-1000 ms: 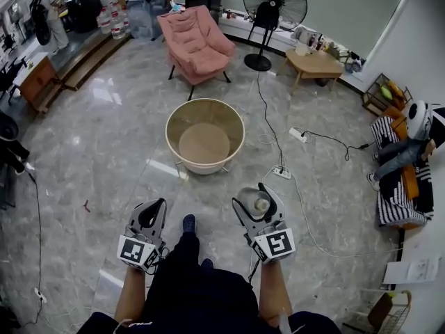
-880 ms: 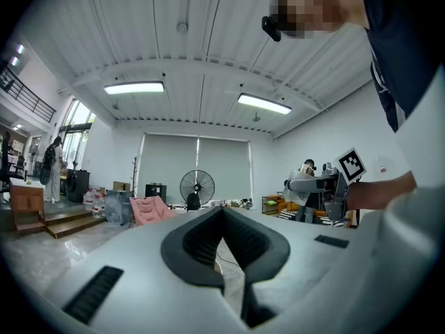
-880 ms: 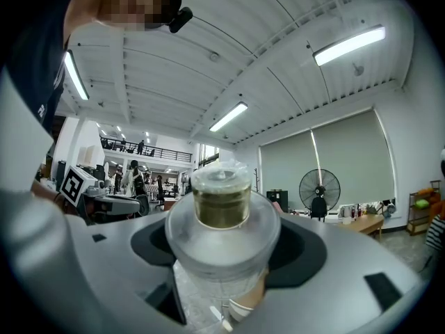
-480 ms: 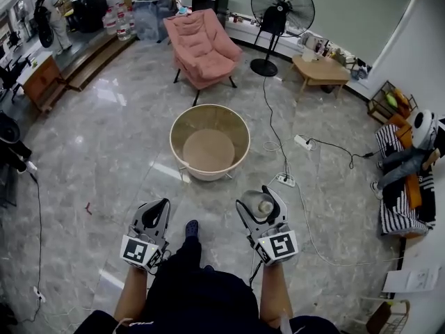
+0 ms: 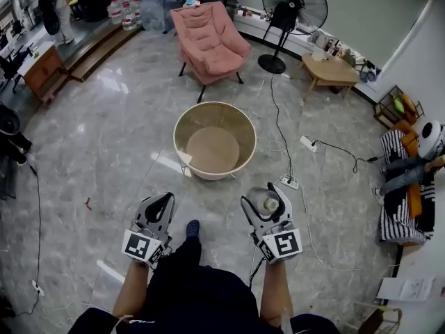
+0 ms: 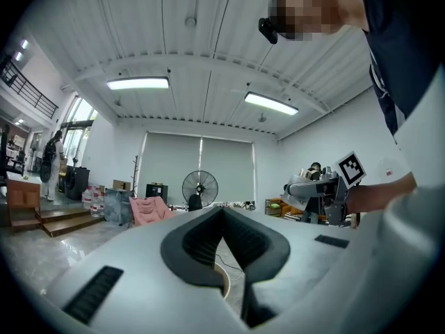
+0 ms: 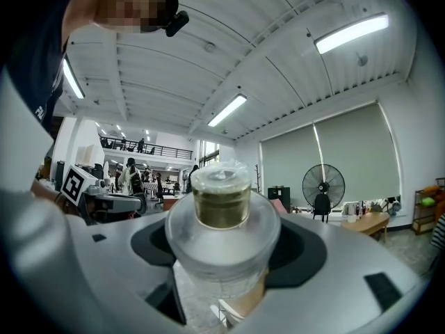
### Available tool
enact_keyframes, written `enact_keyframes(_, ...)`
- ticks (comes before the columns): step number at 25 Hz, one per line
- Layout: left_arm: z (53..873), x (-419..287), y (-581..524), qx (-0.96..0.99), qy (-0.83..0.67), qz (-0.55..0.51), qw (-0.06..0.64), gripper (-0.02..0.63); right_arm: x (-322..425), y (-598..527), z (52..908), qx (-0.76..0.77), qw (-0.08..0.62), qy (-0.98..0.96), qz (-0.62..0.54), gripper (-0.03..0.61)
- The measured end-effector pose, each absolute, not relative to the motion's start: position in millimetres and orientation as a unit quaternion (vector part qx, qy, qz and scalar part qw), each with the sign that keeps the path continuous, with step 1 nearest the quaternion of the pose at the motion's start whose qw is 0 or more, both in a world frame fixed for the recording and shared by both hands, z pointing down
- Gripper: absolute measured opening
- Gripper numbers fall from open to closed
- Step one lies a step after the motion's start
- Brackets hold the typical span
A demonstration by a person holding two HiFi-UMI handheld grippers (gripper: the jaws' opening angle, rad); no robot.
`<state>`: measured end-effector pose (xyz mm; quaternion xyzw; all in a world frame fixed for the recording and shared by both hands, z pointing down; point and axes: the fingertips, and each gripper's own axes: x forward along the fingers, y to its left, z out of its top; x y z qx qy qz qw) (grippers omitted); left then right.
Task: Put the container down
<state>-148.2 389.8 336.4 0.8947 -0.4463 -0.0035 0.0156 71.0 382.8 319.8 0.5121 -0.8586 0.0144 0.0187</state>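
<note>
A clear plastic container point(image 5: 265, 202) with a pale cap sits between the jaws of my right gripper point(image 5: 259, 197), which is shut on it and held in the air at waist height. In the right gripper view the container point(image 7: 222, 218) fills the middle, cap end pointing away, with the right gripper point(image 7: 222, 259) clamped round its body. My left gripper point(image 5: 165, 200) hangs level with it to the left, shut and holding nothing; its pads point(image 6: 245, 239) meet at the tip. A round beige tub point(image 5: 182, 140) stands on the floor just ahead of both grippers.
A white power strip point(image 5: 288, 182) and cables lie on the marble floor right of the tub. Farther back are a pink armchair point(image 5: 208, 37), a standing fan point(image 5: 295, 9) and a low wooden table point(image 5: 334, 69). A person sits at the right edge point(image 5: 407, 169). My shoe point(image 5: 190, 227) shows between the grippers.
The tub, chair and fan have slid slightly down and to the right in the head view, so I have come closer. Both grippers keep their pose, and the container stays gripped.
</note>
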Motion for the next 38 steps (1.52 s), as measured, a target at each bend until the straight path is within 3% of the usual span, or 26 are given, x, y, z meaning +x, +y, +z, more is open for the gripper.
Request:
enact_keyframes(24, 325.4, -149.4, 219.9, 0.915, -0.403, 0.006, -0.003, 0.025, 55.9, 233.0, 301.9, 0.548, 0.014, -0.836, 0.014, 0.348)
enact_keyframes(38, 327.0, -137.2, 181.5, 0.924, -0.38, 0.028, -0.022, 0.025, 52.3, 208.9, 301.7, 0.563, 0.019, -0.826, 0.017, 0.35)
